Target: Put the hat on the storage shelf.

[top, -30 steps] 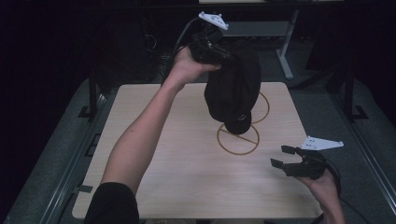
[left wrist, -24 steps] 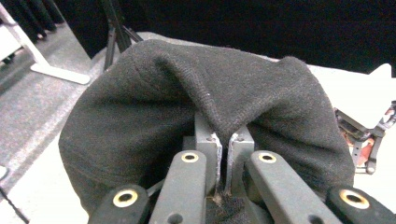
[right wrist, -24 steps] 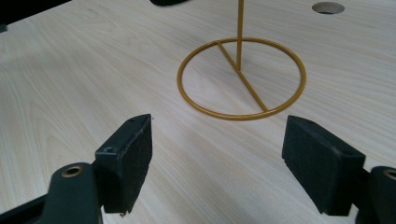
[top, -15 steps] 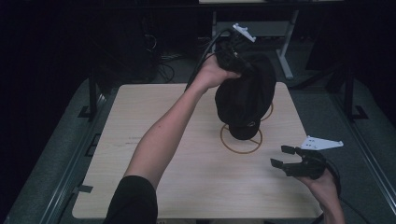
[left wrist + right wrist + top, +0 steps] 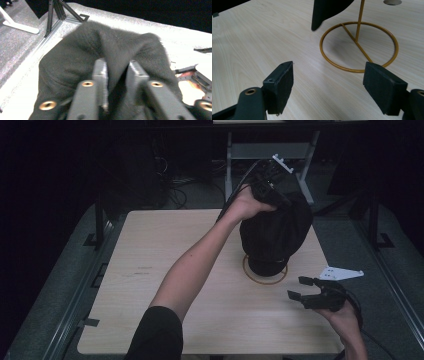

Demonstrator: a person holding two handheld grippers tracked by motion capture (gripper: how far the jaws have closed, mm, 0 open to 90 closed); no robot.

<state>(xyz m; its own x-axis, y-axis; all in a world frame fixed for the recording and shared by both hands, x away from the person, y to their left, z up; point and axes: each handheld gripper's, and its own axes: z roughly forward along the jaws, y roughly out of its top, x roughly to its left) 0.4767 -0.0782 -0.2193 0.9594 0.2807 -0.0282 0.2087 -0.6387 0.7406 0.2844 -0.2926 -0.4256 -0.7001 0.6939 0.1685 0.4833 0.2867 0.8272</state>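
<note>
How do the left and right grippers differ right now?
The left gripper sits up on the black hat over the gold stand, a fold of fabric between its jaws, which have just been opening; the right gripper hangs low over the wooden table. The left's gap is narrow, the right's wide with nothing in it. Both have black jaws.

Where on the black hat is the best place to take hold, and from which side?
Grip the raised fold of soft fabric at the crown of the black hat, coming from above. The hat sits draped on the gold wire stand, crown uppermost, and the felt pinches into a ridge there, as it does between the left gripper jaws.
</note>
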